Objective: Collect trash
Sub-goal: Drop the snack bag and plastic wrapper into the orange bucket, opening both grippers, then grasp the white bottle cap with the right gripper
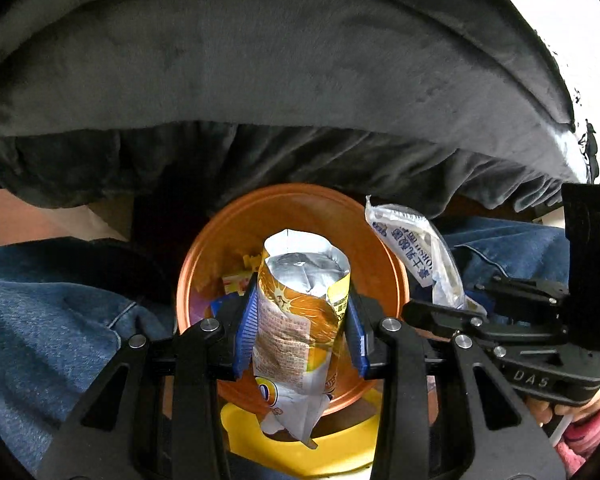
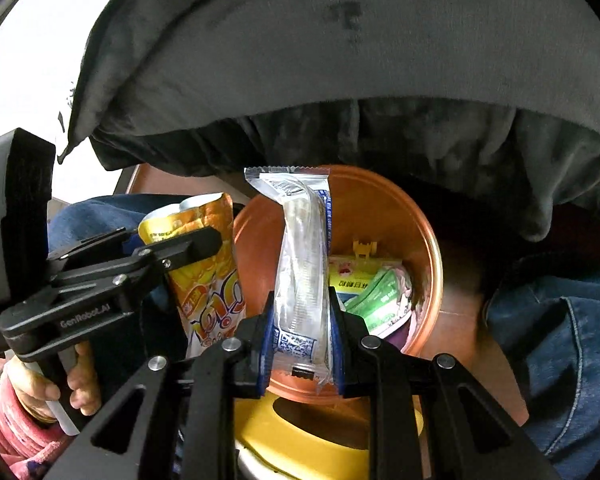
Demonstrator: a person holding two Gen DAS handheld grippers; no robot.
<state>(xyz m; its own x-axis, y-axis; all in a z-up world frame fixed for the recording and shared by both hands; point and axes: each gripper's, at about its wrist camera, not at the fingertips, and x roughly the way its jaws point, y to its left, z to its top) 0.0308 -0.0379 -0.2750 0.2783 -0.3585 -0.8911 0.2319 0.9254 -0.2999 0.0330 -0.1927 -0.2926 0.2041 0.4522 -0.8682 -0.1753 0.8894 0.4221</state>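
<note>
My left gripper (image 1: pixel 302 322) is shut on an orange snack pouch (image 1: pixel 300 304) with a silver torn-open top, held upright over the orange bin (image 1: pixel 396 264). My right gripper (image 2: pixel 302 336) is shut on a clear wrapper with blue print (image 2: pixel 302 264), also standing upright above the same orange bin (image 2: pixel 380 208). Several wrappers (image 2: pixel 376 292) lie inside the bin. In the left wrist view the clear wrapper (image 1: pixel 416 252) and right gripper (image 1: pixel 432 314) appear at the right. In the right wrist view the orange pouch (image 2: pixel 208 276) and left gripper (image 2: pixel 208 242) show at the left.
A dark grey cushion edge (image 1: pixel 300 80) overhangs the bin at the back. Denim-clad legs (image 1: pixel 40 312) flank the bin on both sides. A yellow ring-shaped object (image 1: pixel 332 448) sits just below the bin. A hand in a pink sleeve (image 2: pixel 32 400) grips the left tool.
</note>
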